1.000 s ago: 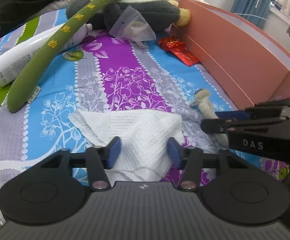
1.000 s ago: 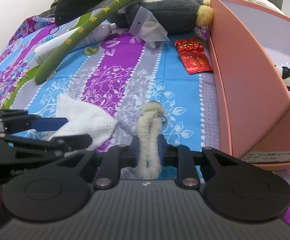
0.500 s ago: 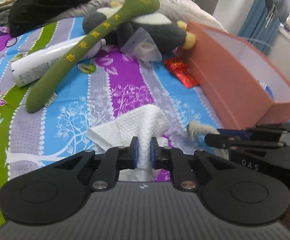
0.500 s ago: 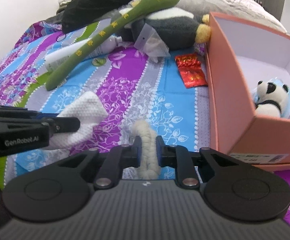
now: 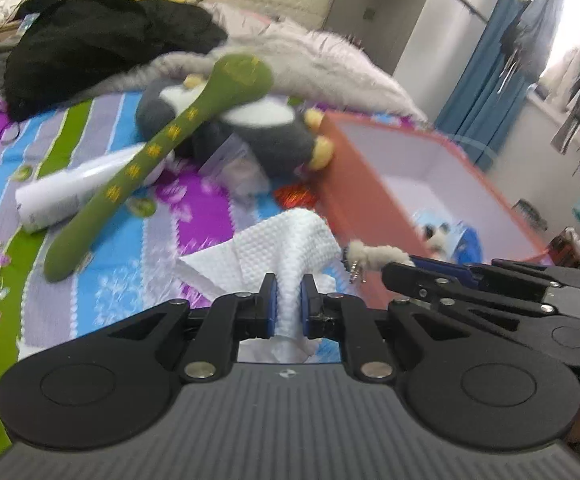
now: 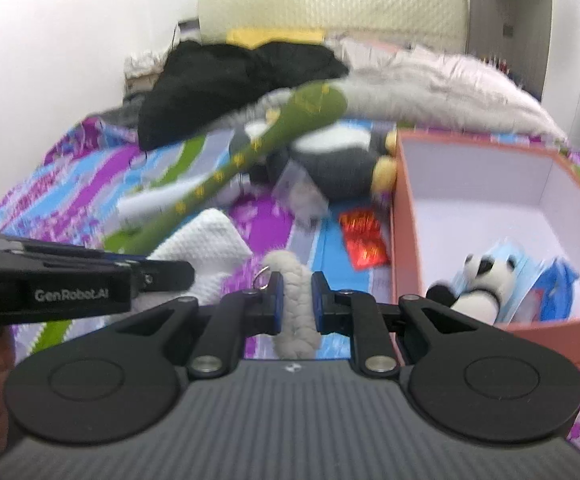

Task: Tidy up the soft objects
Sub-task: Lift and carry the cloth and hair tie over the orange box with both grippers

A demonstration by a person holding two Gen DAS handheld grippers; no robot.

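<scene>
Left gripper (image 5: pixel 288 305) pinching the bunched cloth (image 5: pixel 286 240), right gripper (image 6: pixel 294 304) pinching the fuzzy charm (image 6: pixel 291 300) mid-body, both lifted just left of the box (image 6: pixel 405 240); both look light and limp, so they'll dangle

White bottle (image 5: pixel 70 196) lying on striped floral bedsheet (image 5: pixel 6 184); red foil packet (image 6: pixel 363 238) farther right on sheet; black garment (image 6: pixel 226 80) heaped at sheet's far end.
</scene>
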